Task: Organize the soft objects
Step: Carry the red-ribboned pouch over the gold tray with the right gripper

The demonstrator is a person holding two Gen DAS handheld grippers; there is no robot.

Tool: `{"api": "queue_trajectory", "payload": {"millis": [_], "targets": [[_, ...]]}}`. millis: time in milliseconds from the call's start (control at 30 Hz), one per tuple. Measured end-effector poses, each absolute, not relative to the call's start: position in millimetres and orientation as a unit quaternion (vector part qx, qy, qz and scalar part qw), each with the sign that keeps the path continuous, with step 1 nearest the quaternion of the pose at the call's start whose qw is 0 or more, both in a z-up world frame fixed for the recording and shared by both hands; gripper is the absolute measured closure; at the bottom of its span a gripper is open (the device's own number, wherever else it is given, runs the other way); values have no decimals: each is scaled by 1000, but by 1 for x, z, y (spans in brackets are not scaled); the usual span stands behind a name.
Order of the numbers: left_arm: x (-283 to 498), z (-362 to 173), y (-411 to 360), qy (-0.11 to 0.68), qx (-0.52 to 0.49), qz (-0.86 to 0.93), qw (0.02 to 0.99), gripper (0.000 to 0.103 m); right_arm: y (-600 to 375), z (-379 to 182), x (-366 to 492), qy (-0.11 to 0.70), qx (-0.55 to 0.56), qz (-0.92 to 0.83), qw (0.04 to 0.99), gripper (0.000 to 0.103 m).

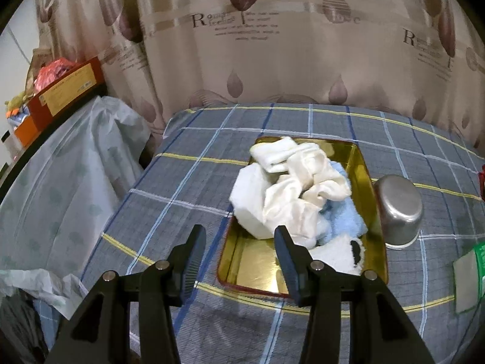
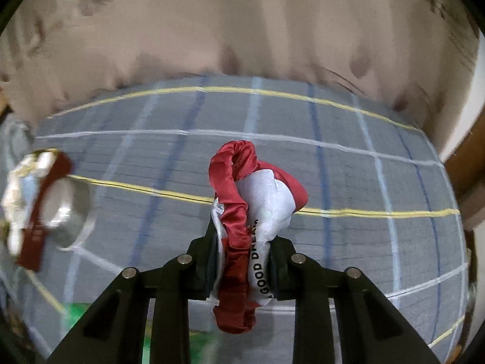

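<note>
A gold metal tray with a red rim lies on the plaid bedspread. It holds a heap of white cloths, a light blue towel and a white fuzzy piece with a black patch. My left gripper hovers open over the tray's near left corner, with nothing between its fingers. In the right wrist view my right gripper is shut on a red and white satin eye mask with black lettering, held above the bedspread. The tray shows blurred at far left.
An overturned steel bowl sits right of the tray, also blurred in the right wrist view as a steel bowl. A green and white packet lies at the right edge. A plastic-covered surface and boxes stand left; a curtain hangs behind.
</note>
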State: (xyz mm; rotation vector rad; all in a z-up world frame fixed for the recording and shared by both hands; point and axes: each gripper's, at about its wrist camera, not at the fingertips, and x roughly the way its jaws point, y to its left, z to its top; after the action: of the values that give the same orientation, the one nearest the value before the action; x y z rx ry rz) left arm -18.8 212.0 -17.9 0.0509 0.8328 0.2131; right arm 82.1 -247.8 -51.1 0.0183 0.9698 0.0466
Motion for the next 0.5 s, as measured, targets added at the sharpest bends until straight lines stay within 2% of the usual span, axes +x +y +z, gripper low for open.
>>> {"api": "queue_trajectory", "payload": {"millis": [200,500], "targets": [[-23,-20,226,405,12,120,906,55,-177,-26,66,457,-10,99,884,78],[-29,-19,249,410,-24,144,901,55,-64,-17,47,454,-39,216,864,78]]}}
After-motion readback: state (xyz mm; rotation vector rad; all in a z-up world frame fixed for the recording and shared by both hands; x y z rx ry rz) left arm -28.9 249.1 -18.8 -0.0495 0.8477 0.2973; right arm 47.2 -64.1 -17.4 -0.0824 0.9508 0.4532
